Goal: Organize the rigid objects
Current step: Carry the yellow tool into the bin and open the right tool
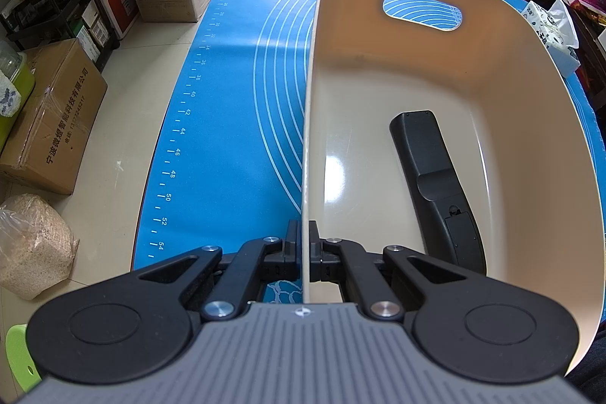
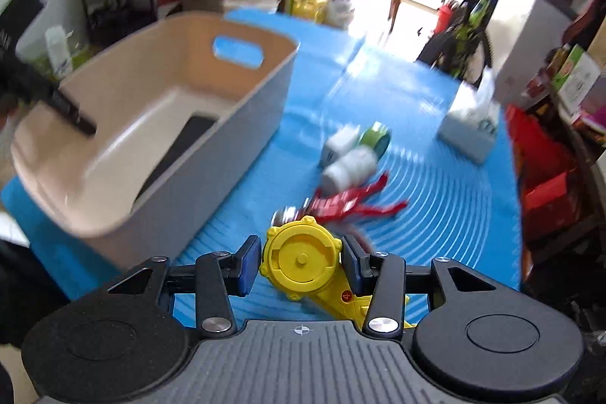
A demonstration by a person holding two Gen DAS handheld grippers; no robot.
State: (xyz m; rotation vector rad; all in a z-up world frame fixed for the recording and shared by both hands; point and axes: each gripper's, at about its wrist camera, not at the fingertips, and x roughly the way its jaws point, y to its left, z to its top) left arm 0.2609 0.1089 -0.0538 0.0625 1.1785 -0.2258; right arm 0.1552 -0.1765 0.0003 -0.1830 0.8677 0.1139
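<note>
My left gripper [image 1: 302,245] is shut on the near rim of a beige plastic bin [image 1: 511,93] that stands on the blue mat. A black remote control [image 1: 435,184] lies on the bin's floor. In the right wrist view the same bin [image 2: 235,124] stands at the left, with the remote [image 2: 178,146] inside and the left gripper's finger on its left rim. My right gripper [image 2: 301,262] is shut on the round head of a yellow plastic toy [image 2: 303,262], held above the mat. Beyond it lie a red toy [image 2: 352,201], a small white bottle [image 2: 352,167] and a white and green item [image 2: 373,137].
A tissue pack [image 2: 469,127] sits at the mat's far right, seen also in the left wrist view as a tissue pack [image 1: 549,29]. Cardboard boxes [image 1: 53,116] and shelving stand on the floor at the left. A bicycle [image 2: 466,29] and cluttered shelves line the far right.
</note>
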